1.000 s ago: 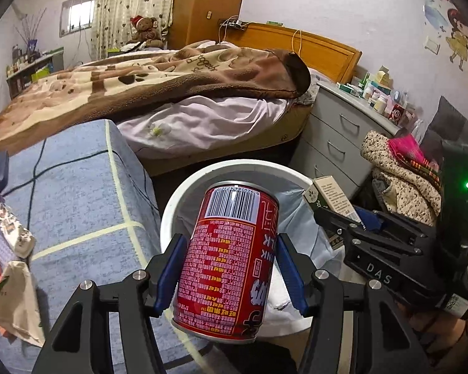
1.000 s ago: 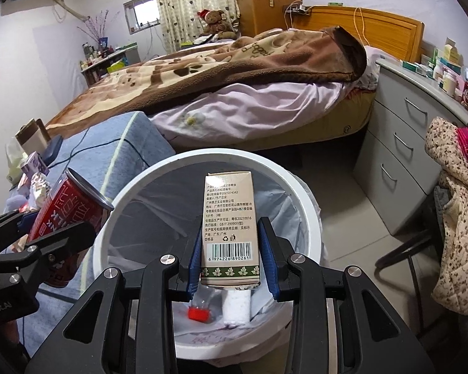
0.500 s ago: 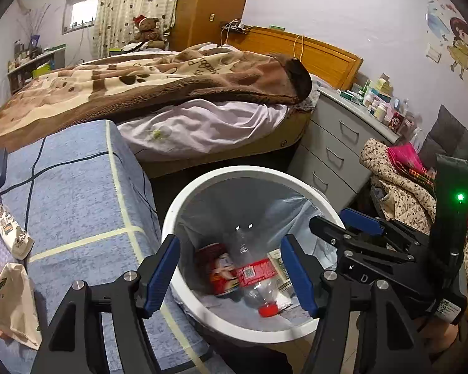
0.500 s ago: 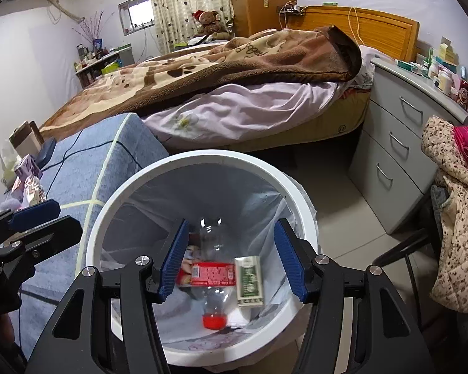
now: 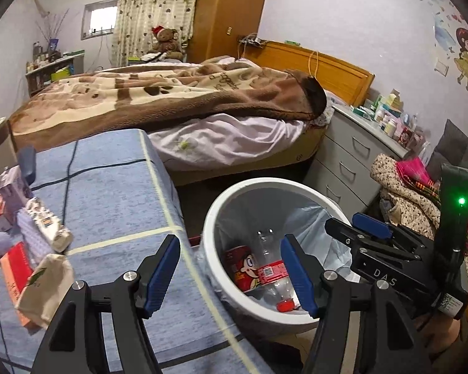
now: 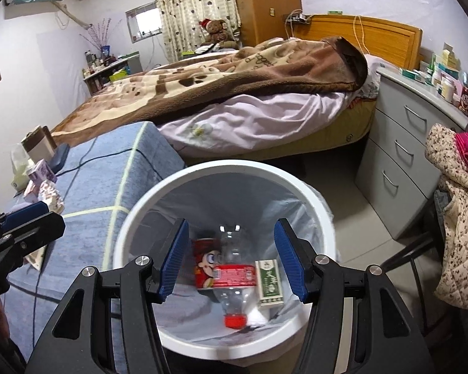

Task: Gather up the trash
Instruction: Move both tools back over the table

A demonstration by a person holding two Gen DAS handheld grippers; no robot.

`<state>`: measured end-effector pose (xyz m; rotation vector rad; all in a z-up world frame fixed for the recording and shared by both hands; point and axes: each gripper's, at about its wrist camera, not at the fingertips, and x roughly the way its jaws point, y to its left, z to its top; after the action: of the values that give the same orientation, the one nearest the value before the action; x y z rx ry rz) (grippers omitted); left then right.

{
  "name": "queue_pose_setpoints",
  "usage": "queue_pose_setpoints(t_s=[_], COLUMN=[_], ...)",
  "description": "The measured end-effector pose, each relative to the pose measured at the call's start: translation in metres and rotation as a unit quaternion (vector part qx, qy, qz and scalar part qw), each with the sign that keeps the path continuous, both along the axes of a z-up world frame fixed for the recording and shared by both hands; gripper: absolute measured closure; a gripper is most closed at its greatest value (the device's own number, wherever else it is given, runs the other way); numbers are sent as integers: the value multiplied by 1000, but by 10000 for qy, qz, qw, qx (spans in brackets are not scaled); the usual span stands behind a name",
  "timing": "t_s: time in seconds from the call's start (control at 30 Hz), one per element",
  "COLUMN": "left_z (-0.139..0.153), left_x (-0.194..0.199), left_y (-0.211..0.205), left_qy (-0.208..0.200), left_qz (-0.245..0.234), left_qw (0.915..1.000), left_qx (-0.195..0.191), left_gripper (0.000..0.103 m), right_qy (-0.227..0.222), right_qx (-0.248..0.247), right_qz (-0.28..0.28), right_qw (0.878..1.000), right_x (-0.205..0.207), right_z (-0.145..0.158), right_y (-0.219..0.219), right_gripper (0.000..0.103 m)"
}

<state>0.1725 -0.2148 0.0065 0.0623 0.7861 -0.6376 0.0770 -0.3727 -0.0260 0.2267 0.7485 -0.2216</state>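
Two beds fill most of the room: the far bed point(image 6: 265, 99) under a brown blanket point(image 5: 159, 96), and a nearer blue-covered surface point(image 5: 109, 193) whose right edge runs just beside the bin point(image 6: 140, 212), with only a dark sliver of floor between them in the left wrist view. A grey dresser point(image 6: 399, 155) stands against the right wall, and a strip of bare tiled floor point(image 6: 352, 205) lies open between it and the bin's right rim. A chair heaped with clothes point(image 6: 452, 218) closes that strip off nearer the camera. The white bin, lined with a pale bag, sits below both grippers with its round mouth unobstructed. Inside it lie a clear bottle point(image 6: 234, 268) with a red label and red cap pointing toward the near wall, a red can point(image 6: 204, 265) touching its left side, and a small green-printed carton point(image 6: 270, 280) touching its right side. The right gripper point(image 6: 231, 258) hangs over the bin's mouth, jaws spread wide and holding nothing. The left gripper point(image 5: 231, 274) is likewise spread and empty, straddling the bin's left rim and the blue edge. Loose packets point(image 5: 43, 227) and a pale paper bag point(image 5: 43, 290) remain on the blue surface at the left, well apart from the bin.
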Motion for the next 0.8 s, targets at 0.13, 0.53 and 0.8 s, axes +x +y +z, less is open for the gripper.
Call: queue_pose_setpoints(t_s=[0.13,0.53,0.8], left_z=[4,7,1], left_x=[-2,1,8], left_y=[22,113,178], left_qy=[-84,-216,-173], left_qz=[193,1018,1660], left_qw=[9998,9946,9860], left_qx=[23,37,10], left_gripper=[36,30,30], right_qy=[-93,-171,-34], right_qx=[41,310,564], right_qz=[156,785,1323], right_qw=[9998,9963,9896], right_x=[0,14,30], right_z=[3,-1,-12], right_y=[15,74,118], right_gripper=[44,38,38])
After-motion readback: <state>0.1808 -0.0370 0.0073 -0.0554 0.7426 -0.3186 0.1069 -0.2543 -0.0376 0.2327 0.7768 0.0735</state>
